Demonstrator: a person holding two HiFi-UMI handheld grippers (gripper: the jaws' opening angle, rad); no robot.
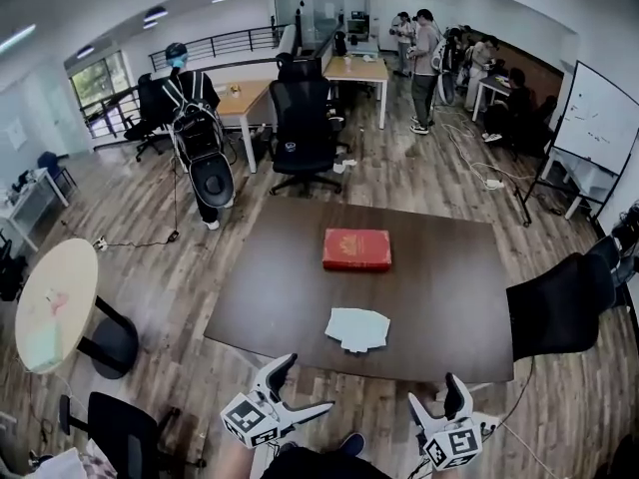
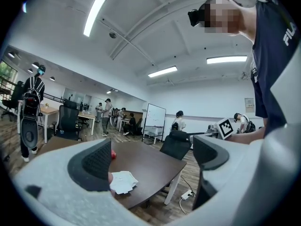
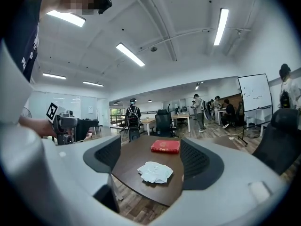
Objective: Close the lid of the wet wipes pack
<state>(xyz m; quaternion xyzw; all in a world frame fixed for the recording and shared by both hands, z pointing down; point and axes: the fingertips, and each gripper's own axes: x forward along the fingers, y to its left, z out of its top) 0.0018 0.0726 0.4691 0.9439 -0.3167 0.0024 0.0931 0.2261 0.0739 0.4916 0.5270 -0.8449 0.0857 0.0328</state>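
OFFICE FLOOR: A flat red rectangular wet wipes pack (image 1: pixel 356 249) lies at the centre of the head view on a dark brown wooden tabletop (image 1: pixel 449 297). It sits apart from a loose pile of white wipes (image 1: pixel 357 328) just below it in the frame. The left tool (image 1: pixel 303 387) and right tool (image 1: pixel 436 395), at the bottom edge, stand with jaws apart and empty, short of the tabletop. The pack looks soft and light, likely to slide if pushed. Its lid is too small to make out. Pressing straight down on the lid while steadying an edge seems the best hold.
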